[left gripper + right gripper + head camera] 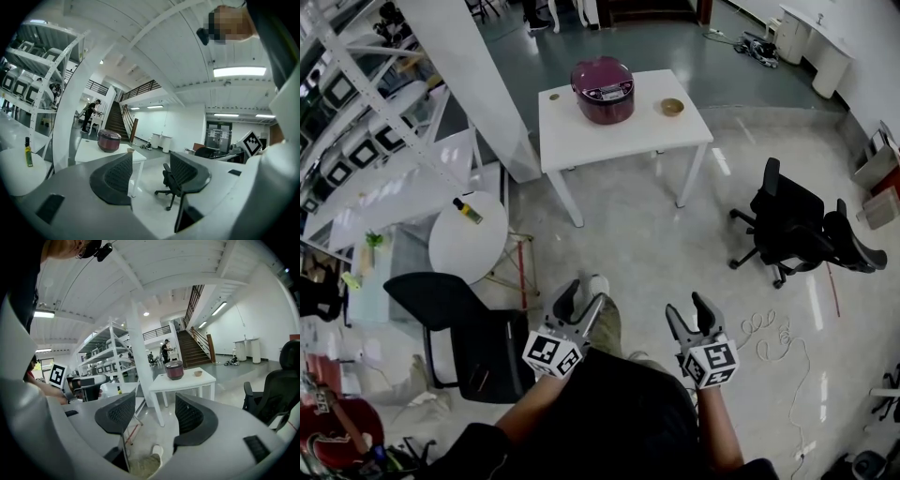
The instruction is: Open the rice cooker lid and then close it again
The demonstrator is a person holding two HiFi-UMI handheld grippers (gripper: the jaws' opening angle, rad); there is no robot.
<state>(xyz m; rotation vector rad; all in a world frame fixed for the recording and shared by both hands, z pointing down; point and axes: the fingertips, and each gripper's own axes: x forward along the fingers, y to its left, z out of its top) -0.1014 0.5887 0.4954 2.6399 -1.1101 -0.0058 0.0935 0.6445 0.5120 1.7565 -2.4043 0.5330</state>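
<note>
Glossy pale floor; square white table [581,141] well ahead carries round maroon rice cooker [603,90], lid down, beside small bowl [672,107]. Staircase [194,345] only in gripper views. Left gripper [581,295], right gripper [688,307]: jaws spread wide, empty.

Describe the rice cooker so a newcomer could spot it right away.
Find the square white table beyond the round table. The rice cooker sits toward its far edge. It is the large dark-red round pot, much bigger than the small tan bowl beside it.

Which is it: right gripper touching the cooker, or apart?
Apart. The head view shows the right gripper, jaws open and empty, with bare floor between it and the cooker on the table.
</note>
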